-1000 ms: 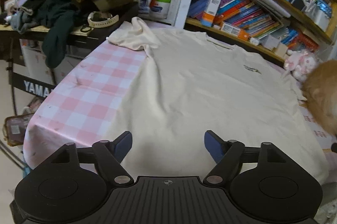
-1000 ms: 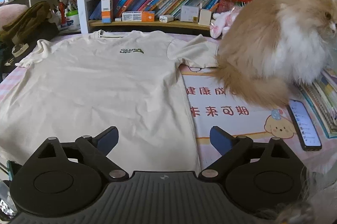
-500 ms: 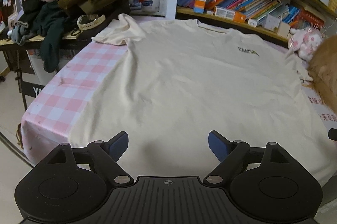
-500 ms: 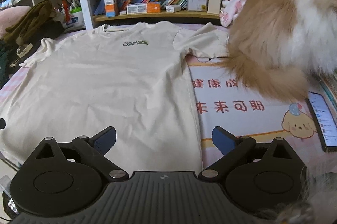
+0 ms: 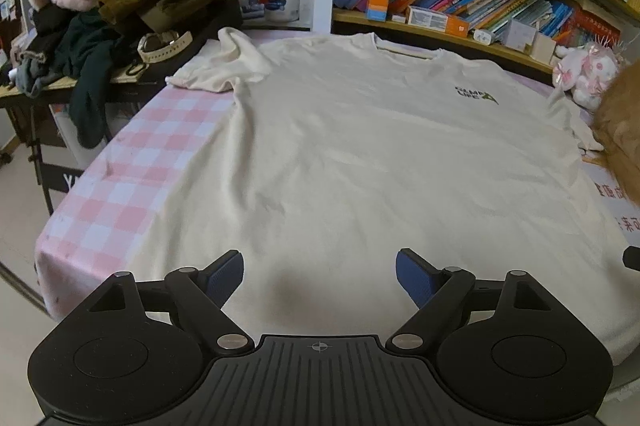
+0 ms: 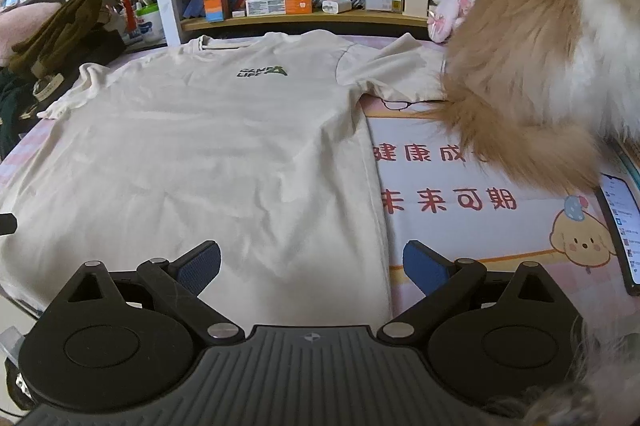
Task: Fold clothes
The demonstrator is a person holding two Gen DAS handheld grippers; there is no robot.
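Plainly, both tools hover with their jaws apart and nothing between them: the left tool [image 5: 319, 276], whose jaws have just been opening wider, sits over the near hem of the cream T-shirt [image 5: 360, 154], and the right tool [image 6: 312, 268] sits over the shirt's near right corner. The shirt lies flat and face up on the table [image 5: 132, 162], collar at the far end from both tools, not yet folded. The main risk is the fluffy cat [image 6: 540, 58] beyond the right tool, sitting on or against the far right sleeve [image 6: 392, 74]; pulling that side could snag or drag the shirt crooked. A smartphone [image 6: 624, 226] to the right could get swept aside.
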